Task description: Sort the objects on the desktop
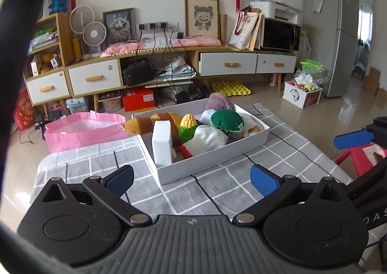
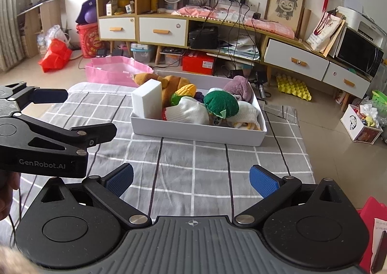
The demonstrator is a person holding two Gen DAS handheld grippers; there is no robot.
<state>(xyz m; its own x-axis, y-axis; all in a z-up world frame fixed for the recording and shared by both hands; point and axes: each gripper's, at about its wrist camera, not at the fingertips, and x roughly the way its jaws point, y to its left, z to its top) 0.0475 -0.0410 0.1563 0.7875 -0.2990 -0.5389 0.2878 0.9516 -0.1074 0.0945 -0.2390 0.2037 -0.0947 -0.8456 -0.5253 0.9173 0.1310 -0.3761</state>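
A white tray (image 1: 212, 162) (image 2: 198, 135) sits on the grey checked cloth. It holds a white foam block (image 1: 162, 142) (image 2: 147, 98), a toy corn (image 1: 187, 126) (image 2: 183, 93), a green plush (image 1: 226, 120) (image 2: 221, 103), white socks (image 1: 206, 139) (image 2: 187, 110), a brown striped plush (image 1: 145, 124) (image 2: 169, 83) and a purple cloth (image 1: 217, 101) (image 2: 239, 87). My left gripper (image 1: 192, 181) (image 2: 79, 114) is open and empty, short of the tray. My right gripper (image 2: 192, 181) is open and empty, nearer than the tray; its blue fingers (image 1: 353, 139) show at the right edge of the left wrist view.
A pink box (image 1: 84, 130) (image 2: 116, 70) lies on the floor beyond the table's far left corner. A red stool (image 1: 360, 155) stands at the right. A long wooden cabinet (image 1: 154, 66) lines the back wall. The cloth (image 2: 193, 170) is bare between grippers and tray.
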